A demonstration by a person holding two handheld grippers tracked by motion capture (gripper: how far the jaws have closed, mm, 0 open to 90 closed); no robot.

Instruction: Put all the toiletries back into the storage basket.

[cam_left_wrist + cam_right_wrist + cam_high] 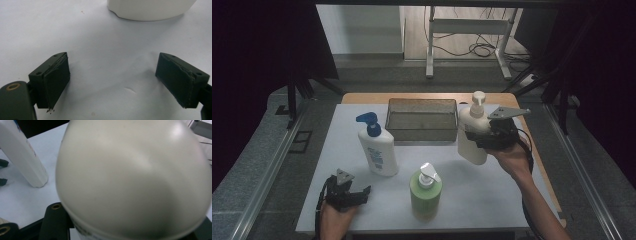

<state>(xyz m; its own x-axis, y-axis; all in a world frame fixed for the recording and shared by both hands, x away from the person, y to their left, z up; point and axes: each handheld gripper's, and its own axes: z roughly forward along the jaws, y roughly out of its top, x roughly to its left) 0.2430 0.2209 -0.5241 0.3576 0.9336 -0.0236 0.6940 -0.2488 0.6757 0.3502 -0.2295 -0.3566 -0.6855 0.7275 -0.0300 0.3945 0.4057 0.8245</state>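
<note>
Right gripper (pixel 484 136): carried in the person's right hand (pixel 512 159), forearm rising from the lower right edge; jaws point left and stand partly apart, pressed on either side of a cream pump bottle (pixel 473 131). Left gripper (pixel 354 195): held low in the left hand (pixel 334 217), jaws wide apart with nothing between them, pointing right.

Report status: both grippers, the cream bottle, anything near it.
Right gripper shut on cream pump bottle, tilted, beside the bin. Left gripper open, nothing between its fingers. Blue-capped bottle and green bottle stand apart.
</note>
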